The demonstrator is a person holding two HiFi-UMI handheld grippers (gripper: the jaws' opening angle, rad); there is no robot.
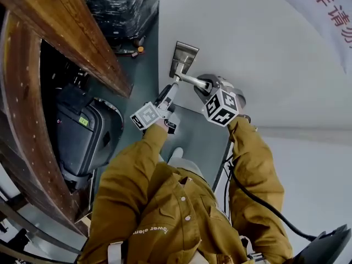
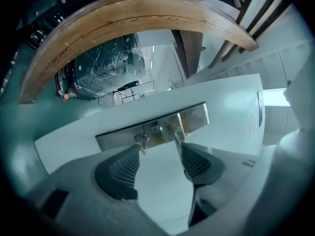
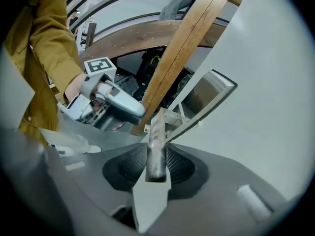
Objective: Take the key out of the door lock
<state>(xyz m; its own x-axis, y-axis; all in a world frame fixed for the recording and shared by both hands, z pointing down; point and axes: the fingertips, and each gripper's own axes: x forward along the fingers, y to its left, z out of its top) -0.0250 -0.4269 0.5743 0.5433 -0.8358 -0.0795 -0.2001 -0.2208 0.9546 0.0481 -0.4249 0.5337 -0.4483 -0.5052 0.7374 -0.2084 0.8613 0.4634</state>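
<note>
The key [image 2: 142,142] hangs from the lock in the metal lock plate [image 2: 152,127] on the white door [image 2: 221,112]. My left gripper [image 2: 160,149] is open just in front of the plate. The key is beside the tip of its left pad [image 2: 120,171] and is not gripped. The door handle [image 3: 157,146] sticks out of the plate [image 3: 206,95], and my right gripper [image 3: 157,156] is shut on it. In the head view both grippers meet below the plate [image 1: 183,56]: the left gripper [image 1: 169,92] on the left, the right gripper [image 1: 206,85] on the handle [image 1: 190,80].
A curved wooden rail [image 1: 66,32] runs close on the left of the door. Below it stand a dark suitcase [image 1: 82,136] and plastic-wrapped goods [image 1: 121,4]. A black cable [image 1: 264,202] trails from the right gripper, past the mustard jacket sleeve [image 1: 247,153].
</note>
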